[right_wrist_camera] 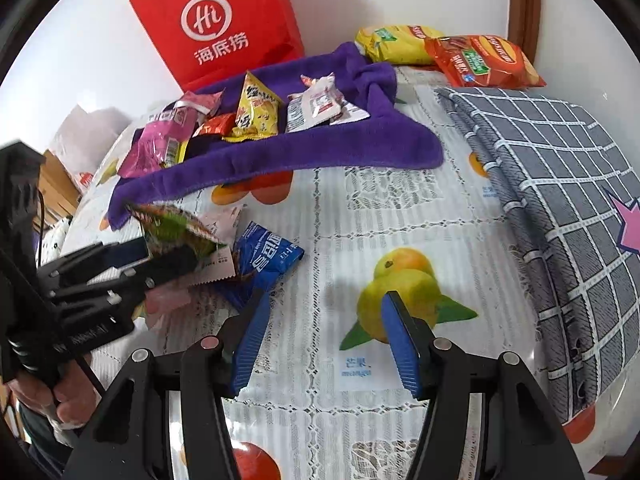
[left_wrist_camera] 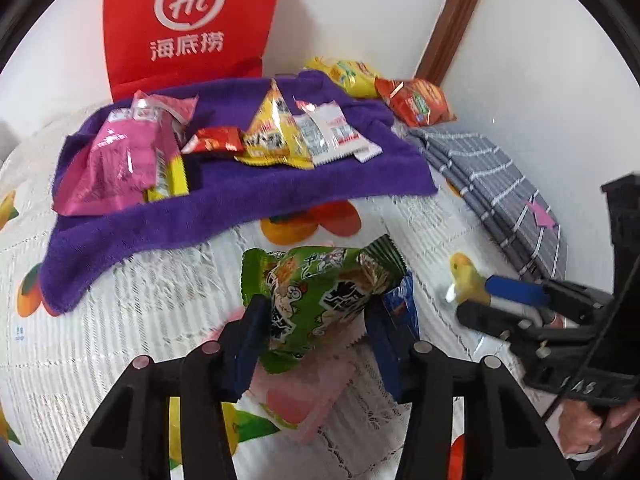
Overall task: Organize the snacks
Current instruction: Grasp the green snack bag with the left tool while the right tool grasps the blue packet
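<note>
My left gripper (left_wrist_camera: 318, 316) is shut on a green snack packet (left_wrist_camera: 316, 284) and holds it just above the fruit-print tablecloth (left_wrist_camera: 160, 320). Under it lie a blue packet (right_wrist_camera: 268, 256) and a pink packet (left_wrist_camera: 296, 392). From the right wrist view, the left gripper (right_wrist_camera: 160, 256) grips the green packet (right_wrist_camera: 176, 232) at the left. My right gripper (right_wrist_camera: 325, 294) is open over a printed mango, nothing between its fingers. A purple towel (left_wrist_camera: 240, 208) behind carries pink packets (left_wrist_camera: 116, 160), a yellow triangular packet (left_wrist_camera: 272, 132), a small red packet (left_wrist_camera: 216, 140) and white sachets (left_wrist_camera: 332, 132).
A red paper bag (left_wrist_camera: 192, 24) stands against the wall behind the towel. A yellow chip bag (right_wrist_camera: 396, 42) and an orange bag (right_wrist_camera: 480, 60) lie at the back right. A folded grey checked cloth (right_wrist_camera: 560, 200) covers the table's right side. A person's hand (right_wrist_camera: 68, 400) holds the left gripper.
</note>
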Available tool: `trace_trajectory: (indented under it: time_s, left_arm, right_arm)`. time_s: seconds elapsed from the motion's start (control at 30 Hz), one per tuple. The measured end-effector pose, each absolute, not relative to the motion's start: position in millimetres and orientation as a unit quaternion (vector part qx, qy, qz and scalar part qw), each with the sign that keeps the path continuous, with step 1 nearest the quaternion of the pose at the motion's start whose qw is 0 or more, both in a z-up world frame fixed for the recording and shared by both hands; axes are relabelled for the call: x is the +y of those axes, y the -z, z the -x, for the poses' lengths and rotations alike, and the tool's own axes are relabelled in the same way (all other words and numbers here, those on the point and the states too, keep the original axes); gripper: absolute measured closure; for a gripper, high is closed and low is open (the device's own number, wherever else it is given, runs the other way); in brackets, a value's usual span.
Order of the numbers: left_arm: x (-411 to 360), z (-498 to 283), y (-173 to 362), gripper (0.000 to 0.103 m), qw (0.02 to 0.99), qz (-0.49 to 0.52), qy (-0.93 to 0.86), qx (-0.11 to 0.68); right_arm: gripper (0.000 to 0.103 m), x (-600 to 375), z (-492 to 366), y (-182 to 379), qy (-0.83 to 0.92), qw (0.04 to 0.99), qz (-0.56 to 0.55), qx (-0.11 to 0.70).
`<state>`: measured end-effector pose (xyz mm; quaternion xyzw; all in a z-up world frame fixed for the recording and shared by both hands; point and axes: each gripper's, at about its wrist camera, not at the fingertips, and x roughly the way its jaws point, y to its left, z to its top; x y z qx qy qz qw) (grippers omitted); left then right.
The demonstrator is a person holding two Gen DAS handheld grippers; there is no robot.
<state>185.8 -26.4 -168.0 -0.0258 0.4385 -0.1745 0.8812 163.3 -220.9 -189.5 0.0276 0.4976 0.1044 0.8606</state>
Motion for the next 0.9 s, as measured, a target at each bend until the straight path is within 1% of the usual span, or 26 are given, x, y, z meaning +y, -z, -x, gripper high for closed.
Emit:
trace_trajectory:
  time_s: [0.27,0.47,0.7,0.8,0.9]
  left_arm:
    - [4.9,-188.6,146.9,0.057,0.899,0.026,0.147,0.412]
    - [39.0,-192.7,144.5,0.057,0.902,0.052,0.117,0.412]
    - [60.8,-194.1,147.1,0.057,0.9,0.082,0.109,0.413]
    - [64.1,-194.0,148.2,0.057,0.899,0.089,0.111,0.413]
    - [65.5,-193.5,148.8,0.057,0.898,0.095,0.115,0.414]
  right_arm:
    - [0.045,-199.0,-167.2,192.6,-0.123,0.858,-0.026,0.498]
    - [0.045,-187.7,-177.8,198.8,-0.115,0.858,-0.027,0.5]
    - [0.045,-182.4,-195.5,206.6,-0.086,0.853,-0.05,0.513]
    - [0.049,-176.3,-199.9,210.4,-0.086,0.854,-0.06,0.509]
    - [0.051,-167.7,-203.6,211.7,-0.091,0.861,-0.044,0.498]
